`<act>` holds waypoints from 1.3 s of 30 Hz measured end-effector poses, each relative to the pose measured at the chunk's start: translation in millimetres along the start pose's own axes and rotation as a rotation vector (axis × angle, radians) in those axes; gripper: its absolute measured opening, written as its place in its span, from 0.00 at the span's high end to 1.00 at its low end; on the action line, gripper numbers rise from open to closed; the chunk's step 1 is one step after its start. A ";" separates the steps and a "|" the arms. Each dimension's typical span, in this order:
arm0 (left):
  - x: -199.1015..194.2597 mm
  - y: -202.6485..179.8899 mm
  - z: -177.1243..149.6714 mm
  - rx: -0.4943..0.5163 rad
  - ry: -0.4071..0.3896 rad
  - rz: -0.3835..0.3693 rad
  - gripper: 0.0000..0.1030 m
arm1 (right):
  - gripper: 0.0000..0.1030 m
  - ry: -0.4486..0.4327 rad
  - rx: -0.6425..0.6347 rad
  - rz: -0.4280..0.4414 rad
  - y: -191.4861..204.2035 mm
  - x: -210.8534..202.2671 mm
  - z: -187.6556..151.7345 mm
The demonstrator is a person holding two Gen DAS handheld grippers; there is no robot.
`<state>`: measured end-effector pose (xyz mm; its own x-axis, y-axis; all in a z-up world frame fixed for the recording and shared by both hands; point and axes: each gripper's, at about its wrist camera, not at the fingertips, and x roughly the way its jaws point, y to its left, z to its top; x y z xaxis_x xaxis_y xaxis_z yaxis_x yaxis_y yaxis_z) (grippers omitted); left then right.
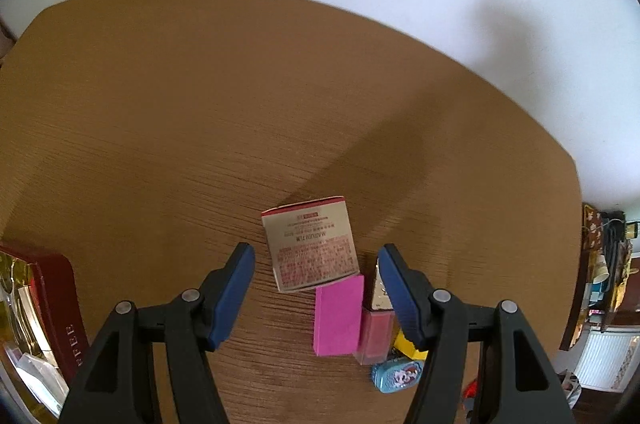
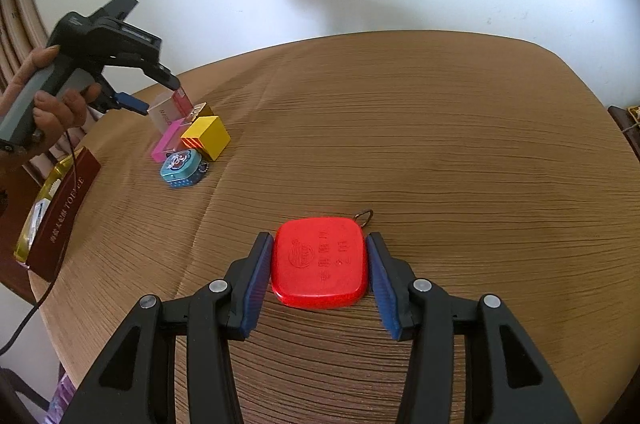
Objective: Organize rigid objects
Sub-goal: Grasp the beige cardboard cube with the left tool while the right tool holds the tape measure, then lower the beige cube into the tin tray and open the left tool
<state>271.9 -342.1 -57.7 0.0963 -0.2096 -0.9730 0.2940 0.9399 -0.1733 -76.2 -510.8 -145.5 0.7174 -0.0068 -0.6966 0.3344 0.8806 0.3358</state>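
Right now the step looks like gathering stray items into the cluster by the yellow cube (image 2: 208, 142): the right gripper (image 2: 320, 266) straddles the red case (image 2: 320, 264), which lies well apart from that cube, its fingers close beside the case's sides, with small gaps showing, so not yet pinching. The left gripper (image 1: 316, 294) hovers spread and empty over the white box (image 1: 310, 242) beside the cube. Next, I judge, the right fingers must close squarely on the case, then lift.

The yellow cube (image 1: 408, 348) hides mostly behind the left hand-held gripper (image 1: 318, 298), and the dark red box (image 1: 60, 308) is cut off at the picture's edge.
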 end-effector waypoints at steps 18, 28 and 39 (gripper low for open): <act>-89.3 62.6 -69.1 -0.052 -0.140 -0.084 0.55 | 0.55 0.006 0.005 -0.012 -0.5 -0.8 0.2; -155.3 210.9 -131.7 -0.190 -0.210 0.090 0.55 | 0.55 0.012 -0.011 -0.036 2.6 -2.1 0.1; -113.0 267.9 -101.6 -0.212 -0.191 0.156 0.55 | 0.55 0.023 -0.040 -0.071 9.1 4.1 2.3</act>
<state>243.1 -39.2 -9.7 0.3070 -0.0863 -0.9478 0.0594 0.9957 -0.0714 -68.8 -503.9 -143.9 0.6780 -0.0597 -0.7327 0.3591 0.8966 0.2592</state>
